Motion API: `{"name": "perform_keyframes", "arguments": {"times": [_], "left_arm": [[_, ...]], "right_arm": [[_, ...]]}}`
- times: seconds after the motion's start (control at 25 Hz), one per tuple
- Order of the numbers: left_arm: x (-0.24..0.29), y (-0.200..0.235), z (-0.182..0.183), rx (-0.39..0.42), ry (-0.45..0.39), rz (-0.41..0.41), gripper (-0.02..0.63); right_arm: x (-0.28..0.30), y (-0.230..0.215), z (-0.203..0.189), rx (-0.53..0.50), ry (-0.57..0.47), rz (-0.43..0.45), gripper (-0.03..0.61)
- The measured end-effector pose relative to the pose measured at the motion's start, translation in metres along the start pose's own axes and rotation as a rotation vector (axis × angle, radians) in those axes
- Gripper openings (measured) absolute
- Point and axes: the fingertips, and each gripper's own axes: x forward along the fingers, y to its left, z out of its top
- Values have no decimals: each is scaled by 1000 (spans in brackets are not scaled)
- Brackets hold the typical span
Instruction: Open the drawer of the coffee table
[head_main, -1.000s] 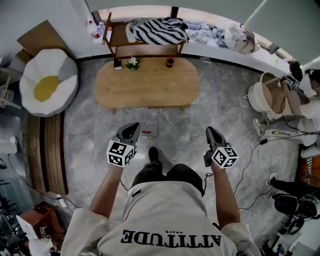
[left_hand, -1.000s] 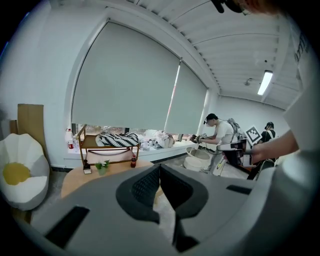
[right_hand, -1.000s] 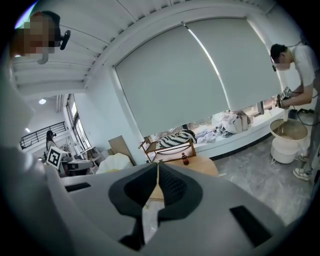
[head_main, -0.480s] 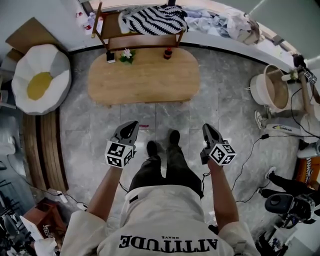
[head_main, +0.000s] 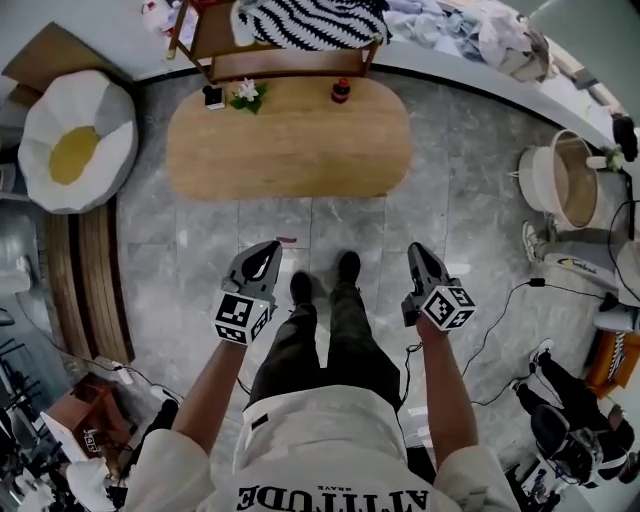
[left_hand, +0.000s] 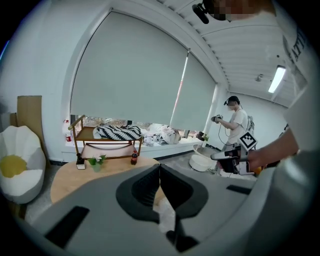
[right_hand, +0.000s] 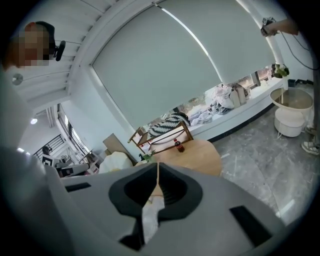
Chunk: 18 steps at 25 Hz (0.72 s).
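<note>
Person standing on grey tiled floor (head_main: 340, 225), shoes and legs between the two arms. Left hand-held gripper (head_main: 266, 250) held in front of the body at left, jaws pressed together, nothing between them; its own view shows the same closed tips (left_hand: 160, 167). Right hand-held gripper (head_main: 418, 250) at right, about level with the left one, jaws also pressed together and empty, confirmed in its own view (right_hand: 157, 167). Both point toward the coffee table (head_main: 290, 140), which stands ahead of them, apart from both with bare floor between. It is an oval wooden worktop; drawer front can't be made out from this steep angle. Along the worktop's far edge: dark bottle (head_main: 341, 91) with red cap, small potted plant (head_main: 245, 92), small dark item (head_main: 213, 97). Behind it, a wooden rack (head_main: 290, 60) with striped cloth (head_main: 310, 22) on top. White-and-yellow egg-shaped seat (head_main: 70, 140) far left, round tub (head_main: 560, 185) far right.
</note>
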Motion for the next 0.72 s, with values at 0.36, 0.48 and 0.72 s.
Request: {"name": "perform_keyframes", "arguments": {"times": [0.36, 0.48, 0.72], "left_arm": [[67, 4, -42, -14, 71, 7, 20], [87, 4, -61, -29, 96, 8, 20], [126, 5, -96, -36, 122, 3, 20]], "right_arm": [[67, -67, -18, 107, 60, 34, 20], [88, -89, -30, 147, 83, 42, 20], [127, -132, -72, 240, 136, 45, 20]]}}
